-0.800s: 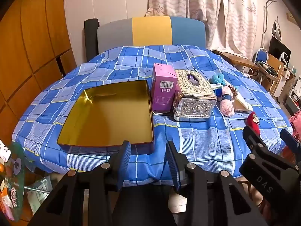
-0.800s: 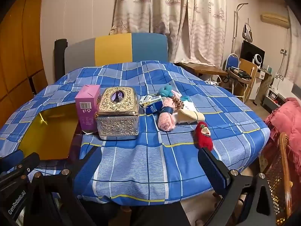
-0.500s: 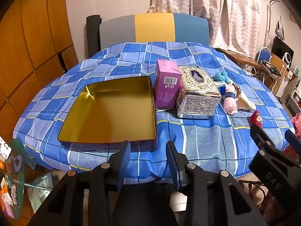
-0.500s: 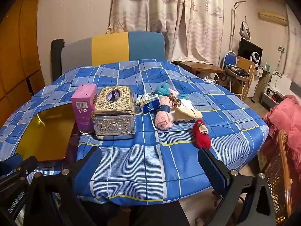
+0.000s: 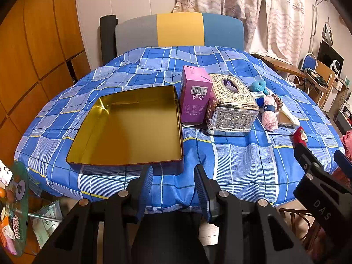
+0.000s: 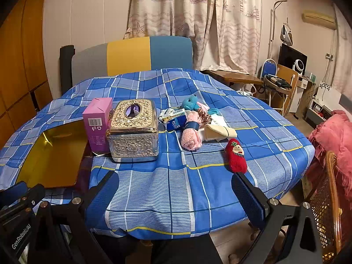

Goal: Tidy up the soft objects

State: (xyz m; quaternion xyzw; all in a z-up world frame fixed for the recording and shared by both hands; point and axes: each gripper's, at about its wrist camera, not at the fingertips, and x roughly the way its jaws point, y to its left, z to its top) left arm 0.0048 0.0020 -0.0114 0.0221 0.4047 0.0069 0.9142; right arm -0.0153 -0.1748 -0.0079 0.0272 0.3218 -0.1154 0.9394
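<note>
Right gripper fingers spread wide, left gripper fingers narrowly apart, both empty; reach toward one o'clock for red sock; pinch mid-body, carry to gold tin.

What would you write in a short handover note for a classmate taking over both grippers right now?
Left gripper: partly open, holding nothing, at the near edge in front of the gold tin.
Right gripper: wide open, holding nothing, near the red sock.
The tin holds nothing. The soft things lie right of the silver tissue box: pink rolled towel, cream cloth, teal plush, scrunchie.
Done: nothing moved yet.
Left: every soft item, probably into the tin; the red sock is nearest.
</note>
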